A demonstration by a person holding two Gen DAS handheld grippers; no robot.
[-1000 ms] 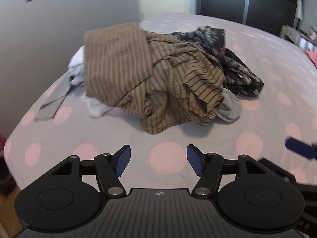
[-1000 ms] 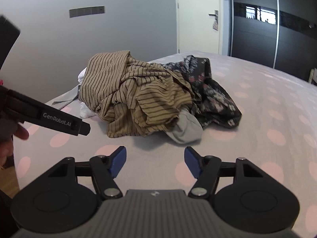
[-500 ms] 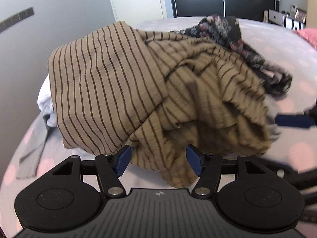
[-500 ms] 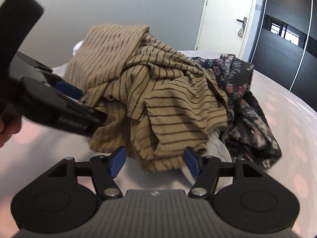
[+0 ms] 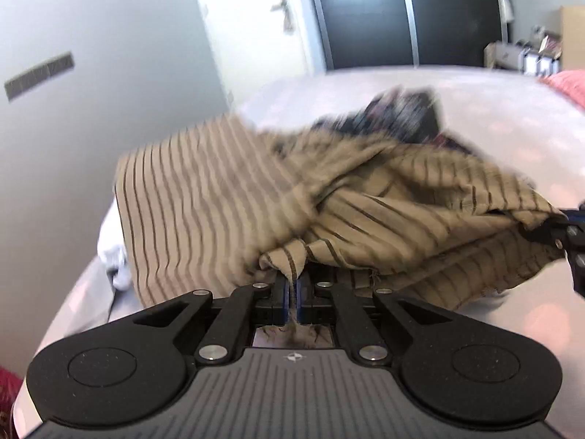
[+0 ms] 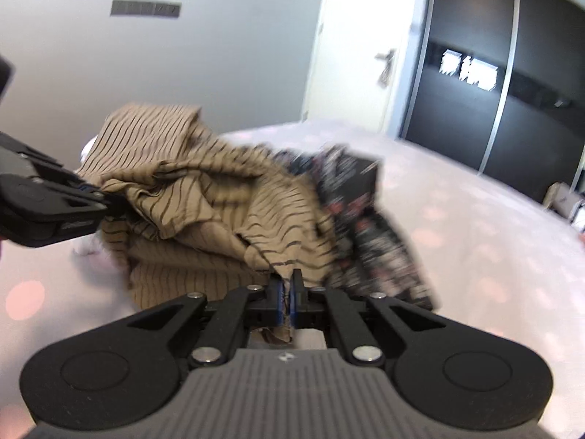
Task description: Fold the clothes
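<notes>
1. Striped tan garment (image 5: pixel 226 197): crumpled at the top of a clothes heap on the bed (image 5: pixel 493 117); the landmark for all positions below.
2. Left gripper (image 5: pixel 291 294): at the garment's near edge, blue pads pressed together on a pinch of striped cloth.
3. Right gripper (image 6: pixel 289 294): at another near edge of the garment, jaws likewise clamped on a fold of its fabric.
4. Dark floral garment (image 6: pixel 362 212): behind and beside the striped garment, touching it.
5. White clothing (image 5: pixel 117 259): partly showing from under the striped garment's far side.
6. Bed cover: pale grey with pink dots (image 6: pixel 23 298), lying beneath the heap.
7. Grey wall (image 6: pixel 226 36): behind the garment, bearing a dark rectangular plate (image 6: pixel 145 8).
8. White door (image 6: pixel 358 47) and dark sliding wardrobe (image 6: pixel 471 73): beyond the garment, at the room's far end.
9. Containers: none can be made out.
</notes>
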